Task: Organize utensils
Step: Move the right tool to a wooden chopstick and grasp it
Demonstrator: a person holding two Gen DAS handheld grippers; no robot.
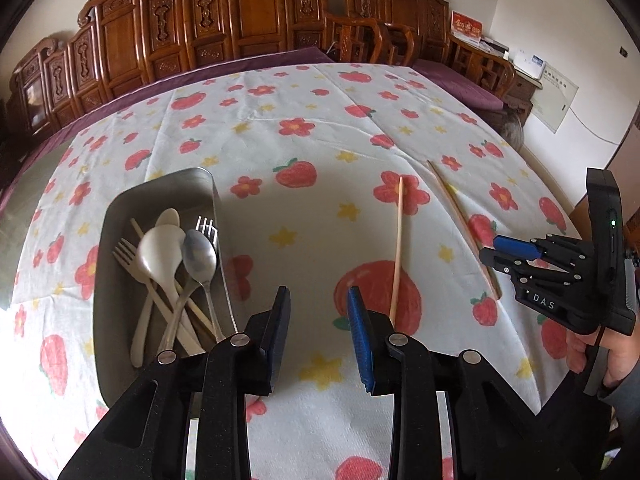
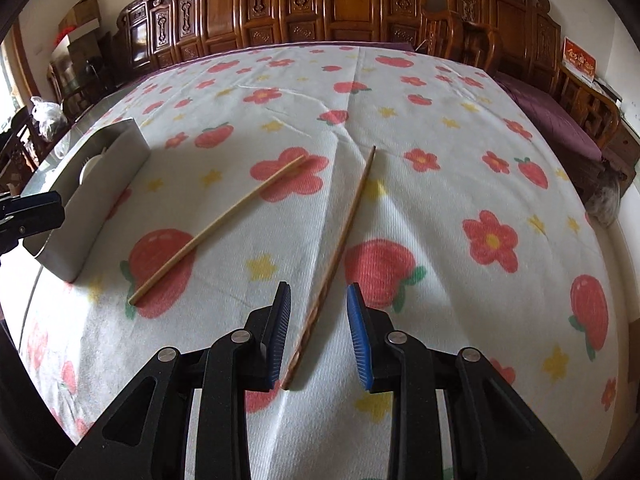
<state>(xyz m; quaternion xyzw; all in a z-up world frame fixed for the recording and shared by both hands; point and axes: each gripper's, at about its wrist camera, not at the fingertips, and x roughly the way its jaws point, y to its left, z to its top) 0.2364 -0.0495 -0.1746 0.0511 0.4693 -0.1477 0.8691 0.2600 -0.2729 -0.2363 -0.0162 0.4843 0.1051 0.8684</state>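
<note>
A steel tray [image 1: 160,184] at the left holds white spoons [image 1: 160,248], a metal spoon [image 1: 199,256], two forks [image 1: 126,256] and pale chopsticks. My left gripper [image 1: 318,296] is open and empty, just right of the tray. A light chopstick [image 1: 398,248] lies on the cloth off its right finger. A dark chopstick [image 2: 340,248] lies on the cloth between the open fingers of my right gripper [image 2: 318,292]; the pads do not touch it. The right wrist view also shows the light chopstick [image 2: 216,232], the tray [image 2: 100,184] and the left gripper [image 2: 40,208].
A white tablecloth [image 1: 320,128] printed with red flowers and strawberries covers the table. Carved wooden chairs [image 1: 248,12] line the far side. A hand [image 1: 580,352] holds the right gripper [image 1: 494,250] near the table's right edge, over the dark chopstick [image 1: 460,216].
</note>
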